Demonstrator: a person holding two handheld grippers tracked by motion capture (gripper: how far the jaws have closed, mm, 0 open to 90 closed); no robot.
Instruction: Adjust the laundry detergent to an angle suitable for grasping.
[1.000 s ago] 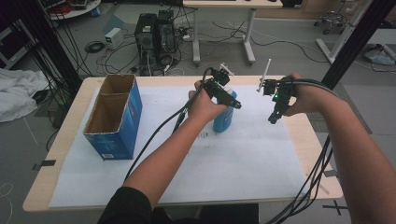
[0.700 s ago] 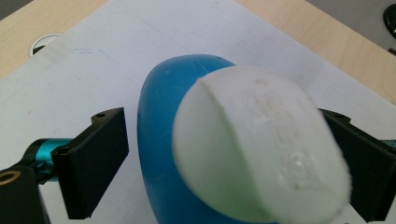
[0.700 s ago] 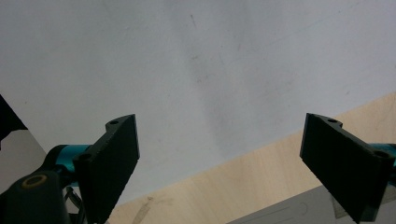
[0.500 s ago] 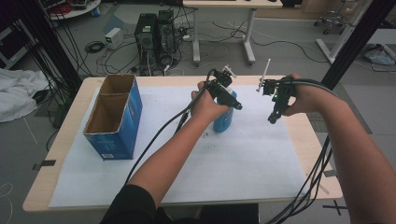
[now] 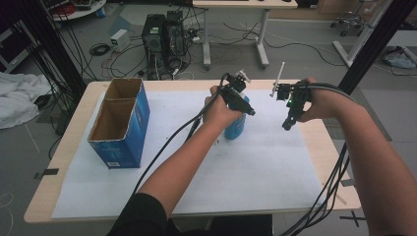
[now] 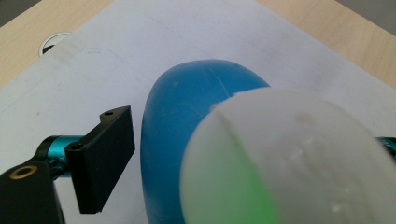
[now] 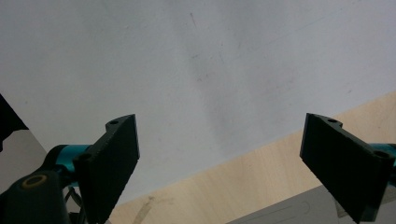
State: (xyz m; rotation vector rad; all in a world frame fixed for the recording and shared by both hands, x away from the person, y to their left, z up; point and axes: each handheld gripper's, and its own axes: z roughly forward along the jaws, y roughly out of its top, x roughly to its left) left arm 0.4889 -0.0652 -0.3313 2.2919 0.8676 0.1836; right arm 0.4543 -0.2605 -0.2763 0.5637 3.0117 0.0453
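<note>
The blue bottle (image 5: 236, 125) stands upright near the middle of the white sheet (image 5: 255, 162) on the table (image 5: 74, 123), well apart from the open blue cardboard box (image 5: 120, 125). The left gripper (image 5: 246, 109) sits over the bottle's whitish cap (image 6: 289, 158) — its jaws have just been closing with the bottle between them, the one visible pad not yet touching. The right gripper (image 5: 286, 123) hovers beside it, jaws wide and holding nothing — the sheet and table edge beneath.
</note>
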